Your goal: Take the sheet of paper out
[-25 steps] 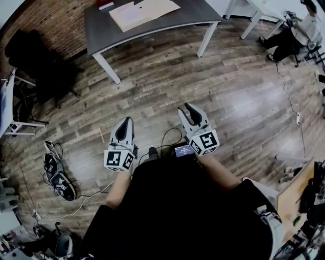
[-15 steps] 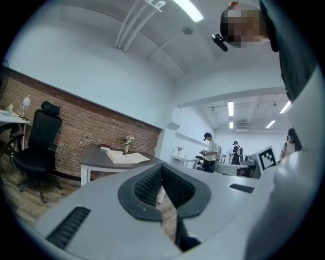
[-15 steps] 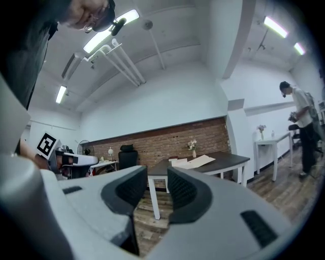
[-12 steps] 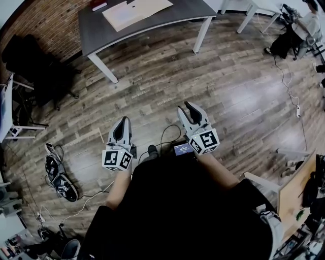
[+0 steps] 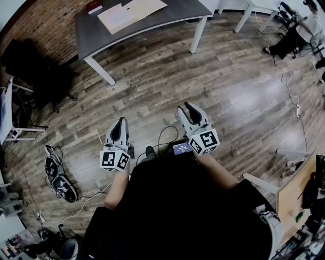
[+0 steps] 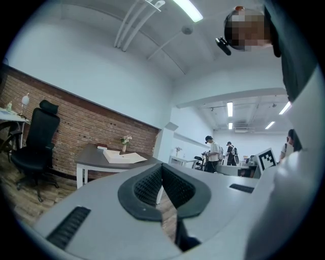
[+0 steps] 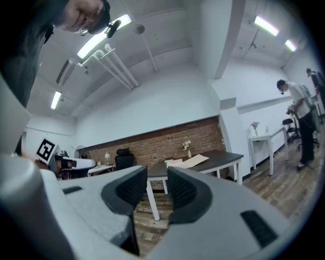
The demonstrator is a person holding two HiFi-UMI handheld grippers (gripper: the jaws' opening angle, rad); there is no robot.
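A dark grey table [image 5: 167, 18] stands across the wooden floor, far from both grippers. On it lie a pale sheet of paper [image 5: 116, 15] and a tan folder [image 5: 144, 6]; the left gripper view shows the paper [image 6: 124, 158] small, and it is just as small [image 7: 190, 161] in the right gripper view. My left gripper [image 5: 118, 129] is held low in front of my body, its pads [image 6: 150, 184] pressed together on nothing. My right gripper [image 5: 189, 112] is beside it, its fingers a little apart and empty, with a table leg showing through the gap [image 7: 157, 180].
A black office chair [image 5: 35, 66] stands left of the table by the brick wall. Shoes [image 5: 58, 177] and cables lie on the floor at my left. A seated person [image 5: 297, 28] and white tables are at the far right. A small dark red book [image 5: 94, 7] lies on the table.
The table has slid up and to the left in the head view. My left gripper has drifted slightly left and down. Both grippers' jaws stand as before.
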